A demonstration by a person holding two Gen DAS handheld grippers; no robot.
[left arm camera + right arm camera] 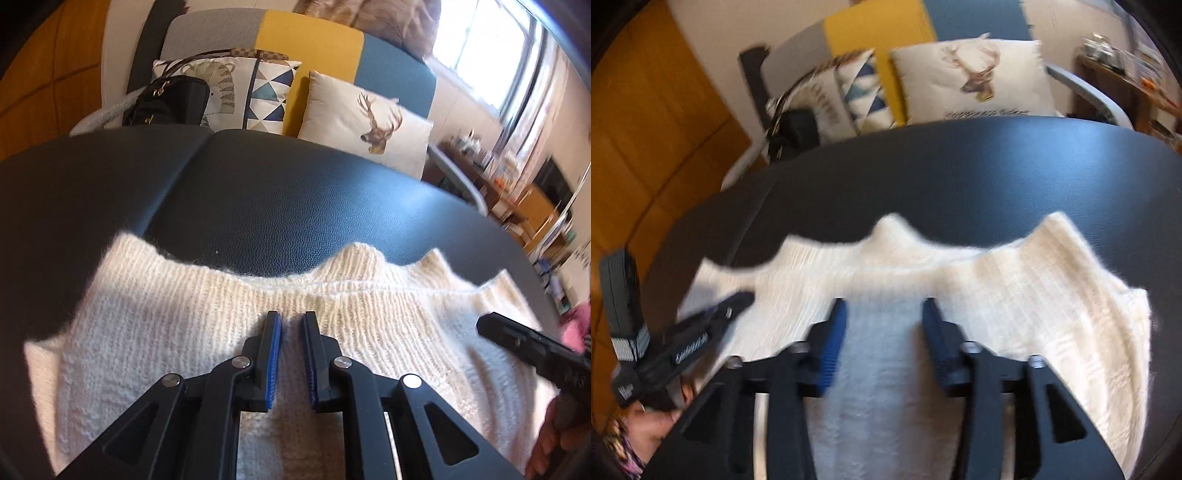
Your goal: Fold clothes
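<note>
Left gripper (pixel 292 321) has its 2 blue pads nearly pressed together, only a thin gap, hovering right over the cream knit sweater (pixel 184 332) without pinching any of it as far as I can see. Right gripper (pixel 884 314) has its fingers spread apart with just sweater (pixel 1015 295) showing below the gap. The sweater lies flat on the black leather table (pixel 295 203), with a deer cushion (pixel 373 122) on the sofa behind.
</note>
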